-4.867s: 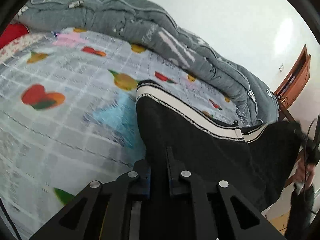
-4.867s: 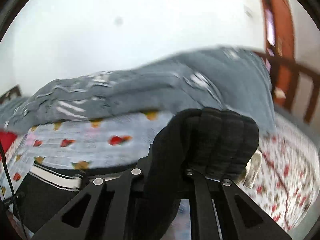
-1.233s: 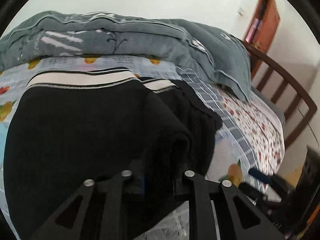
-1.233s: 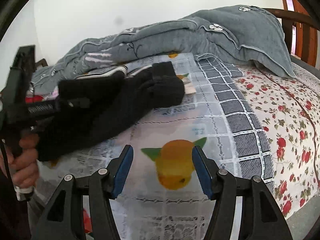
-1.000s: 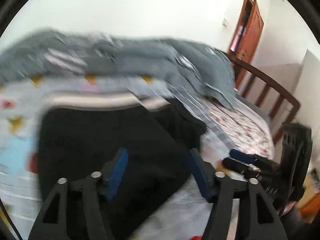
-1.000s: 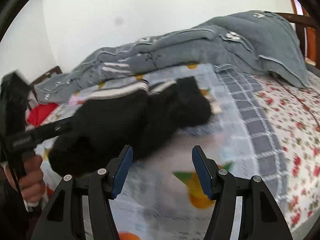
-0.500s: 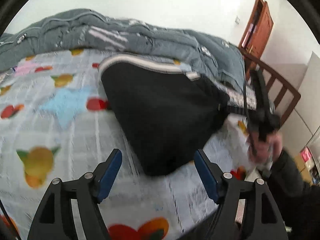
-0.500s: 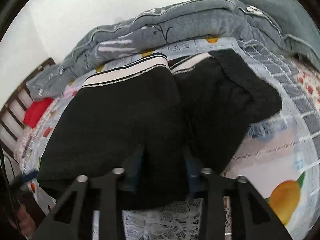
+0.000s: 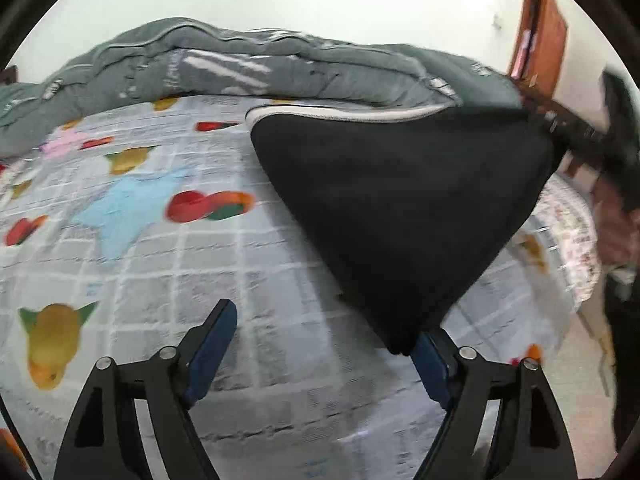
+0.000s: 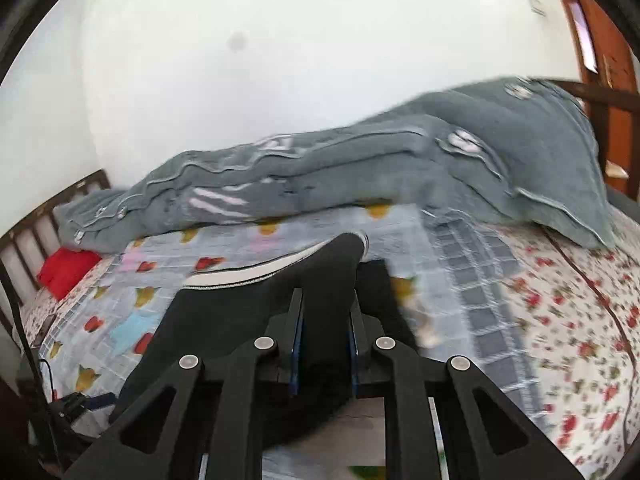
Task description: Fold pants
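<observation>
Half a second back the right gripper had only just sunk its fingers into the black pants; now it has lifted one edge of them off the bed, and the cloth hangs from it in a taut triangle. Its jaws are narrow and closing, with a thick fold of the pants pinched between the blue pads. Beyond its fingertips the white-striped waistband trails down onto the patterned bedsheet.

Since that earlier picture the left gripper has spread wider; its jaws stand far apart and are opening. Nothing is pressed between them: only bedsheet shows in the gap. The lowest corner of the hanging pants dips just in front of its right-hand pad (touching or merely overlapping, I cannot tell). From there the pants rise up and away to the right, where the other gripper, blurred, holds the top corner, with the person's hand behind it.

Past both grippers a rumpled grey quilt lies along the far side of the bed against a white wall. To the far right of the left gripper stands a brown wooden door. Left of the right gripper, a red cushion sits by the wooden bed rail.
</observation>
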The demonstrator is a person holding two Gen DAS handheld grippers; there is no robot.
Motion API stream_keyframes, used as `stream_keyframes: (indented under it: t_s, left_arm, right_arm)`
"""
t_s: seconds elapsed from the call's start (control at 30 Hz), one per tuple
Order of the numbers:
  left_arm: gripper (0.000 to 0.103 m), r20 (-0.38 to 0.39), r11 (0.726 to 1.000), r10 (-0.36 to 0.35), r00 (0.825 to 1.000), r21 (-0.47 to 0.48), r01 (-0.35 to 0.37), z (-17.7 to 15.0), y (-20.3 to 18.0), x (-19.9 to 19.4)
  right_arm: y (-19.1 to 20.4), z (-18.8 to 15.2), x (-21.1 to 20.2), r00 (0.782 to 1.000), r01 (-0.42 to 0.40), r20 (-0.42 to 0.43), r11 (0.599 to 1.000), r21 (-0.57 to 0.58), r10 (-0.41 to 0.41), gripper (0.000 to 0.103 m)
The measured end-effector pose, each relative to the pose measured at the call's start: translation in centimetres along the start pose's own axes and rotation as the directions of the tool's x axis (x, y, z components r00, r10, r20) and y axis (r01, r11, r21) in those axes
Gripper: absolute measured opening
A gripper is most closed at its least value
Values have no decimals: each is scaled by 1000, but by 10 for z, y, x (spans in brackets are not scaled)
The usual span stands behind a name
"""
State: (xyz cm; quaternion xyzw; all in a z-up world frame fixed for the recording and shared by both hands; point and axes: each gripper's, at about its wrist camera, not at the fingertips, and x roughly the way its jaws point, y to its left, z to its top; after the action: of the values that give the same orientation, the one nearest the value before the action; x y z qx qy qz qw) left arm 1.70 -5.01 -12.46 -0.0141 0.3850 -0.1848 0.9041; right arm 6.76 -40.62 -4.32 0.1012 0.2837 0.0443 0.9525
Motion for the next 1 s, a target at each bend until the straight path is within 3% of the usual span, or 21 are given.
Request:
stream_keyframes:
  t_s: [0.07,0.17,0.27,0.4,0.53,0.63,0.7,0.77,0.83,0.87,0.97,1.0]
  left_arm:
    - [83,-21,999,19,1000,37,-18,1,-13,8]
    - [83,-36,995,54,998,81,-51,-1,-26,16]
    - [79,-37,996,29,999,89,-26,-6,-26,2]
    - [79,29,995,-20,999,95,17,-8,-24,-32]
    - [79,42,998,23,999,63,-26,19,-29,-27]
    - [79,-19,993,84,996,79,-82,29,-37,3]
    - [80,-112,988,128,985,102,-117,24,-42,32]
    - [81,-108,988,126,986,97,-116,19,-42,37]
    - [81,-107,995,64,992,79,-56,28,-35,31]
    - [81,-96,998,38,995,59,-33,34,-30,28]
    - [79,-56,999,28,998,-32,-30,57,-10,30]
    - [76,-56,998,16,998,-63,-20,64,-4,35]
  right_arm:
    - [-21,-17,19,996,44,-74,999,0,-44,17]
    - [-42,-52,59,974,96,-204,995,-5,-96,20]
    - [-46,-53,50,981,94,-170,996,-8,-94,26]
    - [-33,-37,25,987,134,-78,988,-77,-140,27]
    - [-13,-33,21,988,148,-24,977,-153,-153,27]
    - [-6,-47,33,989,113,-74,976,-184,-128,27]
    - [-8,-63,53,976,136,-138,969,-207,-166,26]
    - [-12,-67,50,979,126,-132,973,-194,-154,27]
    - [-15,-59,45,978,115,-148,975,-190,-144,28]
    - [-16,-52,42,979,104,-152,978,-183,-133,31]
    - [-21,-27,41,987,103,-109,984,-148,-120,59]
    - [-24,-19,46,988,100,-105,986,-133,-115,61]
